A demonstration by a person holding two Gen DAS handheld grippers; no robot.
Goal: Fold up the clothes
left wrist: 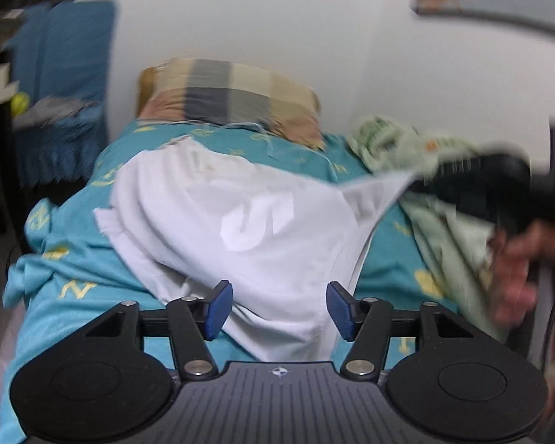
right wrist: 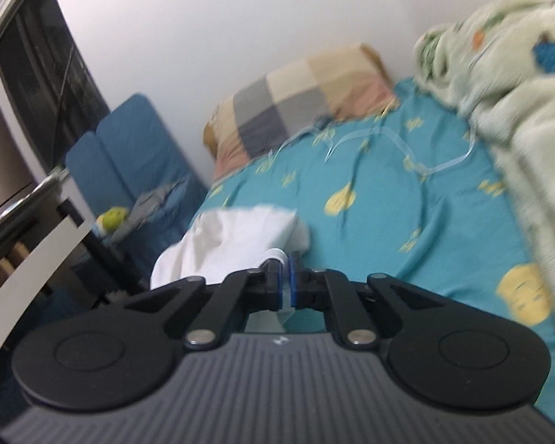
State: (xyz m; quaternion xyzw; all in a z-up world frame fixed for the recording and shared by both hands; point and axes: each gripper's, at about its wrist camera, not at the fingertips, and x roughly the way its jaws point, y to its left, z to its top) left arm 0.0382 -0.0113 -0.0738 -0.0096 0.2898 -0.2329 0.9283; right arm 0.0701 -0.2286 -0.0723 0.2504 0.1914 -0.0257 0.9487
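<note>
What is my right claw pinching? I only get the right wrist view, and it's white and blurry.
Observer: A corner of the white garment. In the left view it stretches up from the bed to the right claw.
Operator: Is the other claw gripping it too?
Observer: No. The left claw stands open, with the cloth lying between its pads, not pressed.
Operator: Is the garment plain?
Observer: The left view shows a brighter white patch near its middle, too blurred to read.

Left wrist view: low over the bed, facing the pillow.
Right wrist view: close, tilted, facing the headboard wall.
Shared: pillow, white garment.
</note>
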